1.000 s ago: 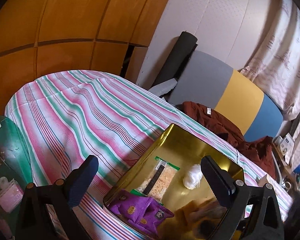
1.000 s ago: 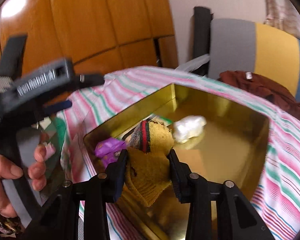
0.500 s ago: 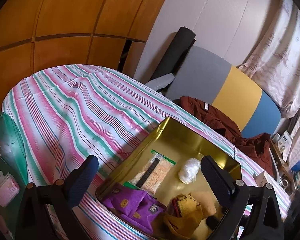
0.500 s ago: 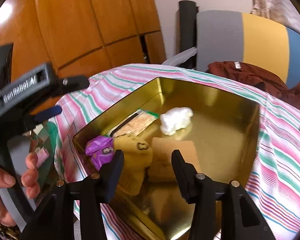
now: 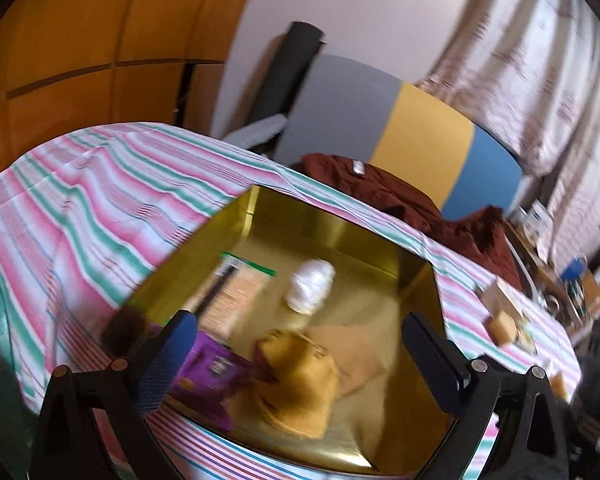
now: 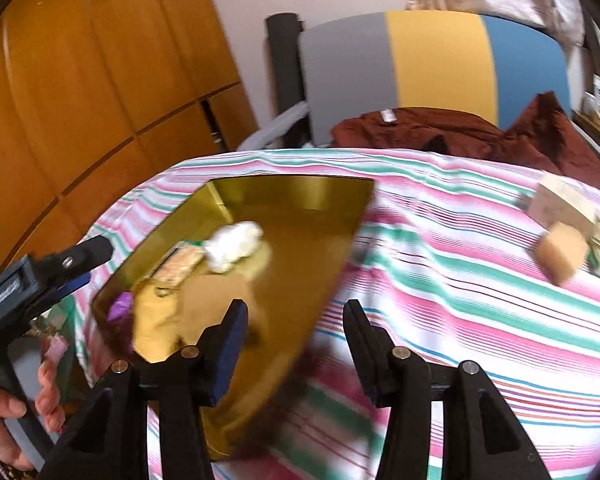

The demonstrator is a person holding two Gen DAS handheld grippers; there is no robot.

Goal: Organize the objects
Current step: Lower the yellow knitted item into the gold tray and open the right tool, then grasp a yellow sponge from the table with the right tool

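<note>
Right gripper point(image 6: 294, 346) spread and empty at the gold tin's point(image 6: 300, 192) right rim; small tan boxes point(image 6: 562, 254) lie far right on the striped cloth, nearer it than the left gripper point(image 5: 296, 354), also spread, over the tin.

The left gripper point(image 5: 298, 354) points forward and downward, its two blue-padded fingers point(image 5: 168, 356) spread wide with nothing pressed between them; the right gripper point(image 6: 296, 344) tilts down likewise, its jaws parted and empty, set narrower than the left's; in the right wrist view a hand point(image 6: 18, 412) wraps the left gripper's handle at the lower left, fingers curled around the grip.
</note>
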